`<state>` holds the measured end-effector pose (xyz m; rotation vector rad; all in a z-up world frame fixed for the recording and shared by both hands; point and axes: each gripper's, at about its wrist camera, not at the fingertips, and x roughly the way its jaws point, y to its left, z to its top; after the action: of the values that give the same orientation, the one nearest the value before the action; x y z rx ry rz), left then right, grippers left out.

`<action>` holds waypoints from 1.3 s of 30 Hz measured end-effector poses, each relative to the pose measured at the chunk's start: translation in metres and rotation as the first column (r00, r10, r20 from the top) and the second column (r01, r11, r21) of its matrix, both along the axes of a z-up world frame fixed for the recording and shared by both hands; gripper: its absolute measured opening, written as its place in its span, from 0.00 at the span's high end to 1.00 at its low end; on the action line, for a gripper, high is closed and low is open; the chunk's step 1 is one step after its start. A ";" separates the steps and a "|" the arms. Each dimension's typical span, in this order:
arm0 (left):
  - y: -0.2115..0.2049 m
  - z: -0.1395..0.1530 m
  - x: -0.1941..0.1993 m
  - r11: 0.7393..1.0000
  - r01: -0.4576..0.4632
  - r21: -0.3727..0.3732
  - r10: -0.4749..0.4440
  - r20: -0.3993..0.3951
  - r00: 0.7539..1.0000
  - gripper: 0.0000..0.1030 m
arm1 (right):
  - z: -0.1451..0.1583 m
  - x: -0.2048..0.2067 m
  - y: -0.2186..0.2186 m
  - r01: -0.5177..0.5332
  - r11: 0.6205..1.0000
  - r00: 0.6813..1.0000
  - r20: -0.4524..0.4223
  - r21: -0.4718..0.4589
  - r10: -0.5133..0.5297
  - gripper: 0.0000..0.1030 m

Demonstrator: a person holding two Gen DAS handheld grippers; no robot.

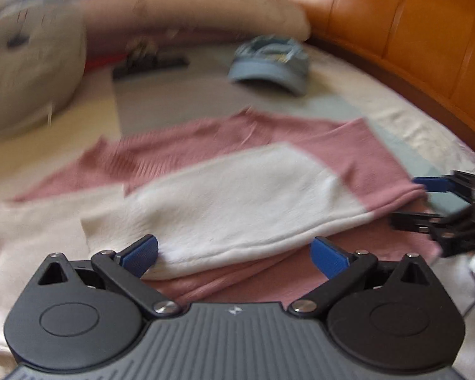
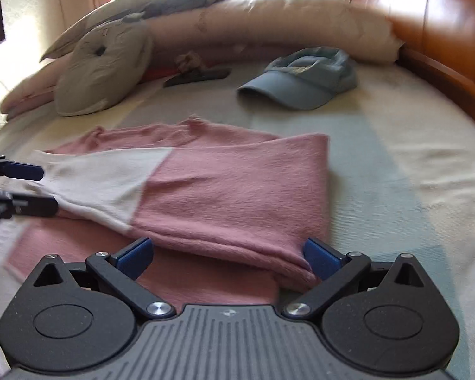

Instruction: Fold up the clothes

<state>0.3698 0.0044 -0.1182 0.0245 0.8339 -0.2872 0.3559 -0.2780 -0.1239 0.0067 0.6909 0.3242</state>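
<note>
One pink-and-white sweater (image 2: 224, 186), one cap (image 2: 304, 79), seemingly two gaping tongs (image 2: 228, 255).

Both wrist views look low and close across the sweater (image 1: 224, 190), sharing it.

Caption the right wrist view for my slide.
Open right gripper at folded pink-and-white sweater on bed, cap behind.

A pink ribbed sweater (image 2: 224, 186) with white sleeve ends lies flat on the bed (image 2: 427, 164), directly ahead of the right tool (image 2: 228, 255). One sleeve (image 2: 101, 183) is folded across the body, its white cuff end pointing toward the left tool (image 1: 234, 251). The folded near edge sits between the right tool's spread fingers.
</note>
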 end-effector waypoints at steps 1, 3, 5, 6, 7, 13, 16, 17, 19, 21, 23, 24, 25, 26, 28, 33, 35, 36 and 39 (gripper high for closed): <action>0.001 -0.004 -0.001 1.000 0.001 0.008 -0.002 0.023 1.000 0.01 | 0.002 -0.002 -0.001 0.010 1.000 1.000 0.000 0.010 -0.010 0.00; 0.000 -0.001 -0.004 1.000 0.010 0.029 -0.011 0.035 0.999 0.01 | 0.008 -0.004 -0.002 0.038 0.999 0.999 -0.010 0.020 -0.038 0.00; -0.001 0.008 -0.007 1.000 0.015 0.019 -0.016 0.046 0.999 0.01 | 0.024 -0.009 0.000 0.049 0.998 0.999 0.004 0.027 -0.050 0.00; 0.001 0.013 -0.009 1.000 0.019 -0.017 -0.018 0.055 0.998 0.01 | 0.031 -0.013 0.002 0.027 0.999 0.999 0.029 0.044 -0.029 0.00; 0.003 0.016 -0.009 0.998 0.024 -0.064 -0.020 0.060 0.998 0.01 | 0.031 -0.014 0.004 0.011 0.998 1.000 0.028 0.066 -0.013 0.00; 0.011 0.003 -0.007 0.975 0.033 -0.219 -0.035 -0.005 0.999 0.01 | 0.017 -0.012 0.011 -0.007 0.991 1.000 -0.013 0.136 0.009 0.00; 0.009 0.018 -0.008 0.974 0.013 -0.226 -0.018 -0.020 1.000 0.01 | 0.010 -0.013 0.013 0.002 0.989 1.000 -0.026 0.148 0.002 0.00; 0.009 0.023 -0.009 0.970 0.024 -0.243 -0.025 0.000 1.000 0.01 | 0.007 -0.013 0.014 0.004 0.988 1.000 -0.030 0.152 0.000 0.00; 0.007 0.029 -0.012 0.962 0.050 -0.267 -0.043 0.030 0.999 0.01 | 0.006 -0.015 0.014 0.011 0.987 0.999 -0.040 0.162 -0.004 0.00; 0.002 0.022 -0.009 0.969 0.058 -0.240 -0.063 -0.015 0.998 0.01 | 0.012 -0.019 0.012 0.015 0.983 0.999 -0.053 0.183 -0.005 0.00; 0.000 0.012 -0.010 0.983 0.027 -0.181 -0.037 -0.050 0.998 0.01 | 0.019 -0.023 0.011 -0.003 0.979 0.999 -0.035 0.205 0.010 0.00; 0.002 0.014 -0.015 0.986 0.020 -0.167 -0.025 -0.029 0.999 0.01 | 0.023 -0.024 0.011 -0.008 0.979 1.000 -0.018 0.201 0.012 0.00; 0.004 0.019 -0.021 0.987 0.016 -0.162 -0.019 -0.015 1.000 0.01 | 0.027 -0.022 0.012 -0.010 0.982 1.000 -0.004 0.190 0.011 0.00; 0.008 0.025 -0.027 0.987 0.017 -0.162 -0.018 -0.002 1.000 0.01 | 0.032 -0.020 0.013 -0.011 0.984 1.000 0.008 0.178 0.010 0.00; 0.014 0.038 -0.040 0.987 0.020 -0.157 -0.017 0.023 1.000 0.01 | 0.036 -0.010 0.013 -0.007 0.987 1.000 0.030 0.163 0.002 0.00; 0.031 0.065 -0.077 0.994 0.029 -0.106 -0.024 0.051 0.998 0.01 | 0.026 0.017 0.018 0.019 0.994 0.997 -0.071 0.103 -0.012 0.00; 0.036 0.073 -0.090 0.998 0.034 -0.055 -0.032 0.042 0.999 0.01 | 0.025 0.022 0.022 0.022 0.997 0.995 -0.102 0.070 -0.015 0.00; 0.038 0.076 -0.097 0.999 0.035 -0.024 -0.034 0.040 0.999 0.01 | 0.025 0.024 0.025 0.023 0.998 0.993 -0.117 0.053 -0.017 0.00; 0.043 0.087 -0.121 0.999 0.028 0.029 -0.029 0.057 0.998 0.01 | 0.046 0.021 0.042 -0.022 0.999 0.999 -0.047 0.050 0.024 0.00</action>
<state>0.2488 0.0478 -0.0310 0.0706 0.7812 -0.3002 0.3766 -0.2357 -0.0782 0.0535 0.7301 0.3638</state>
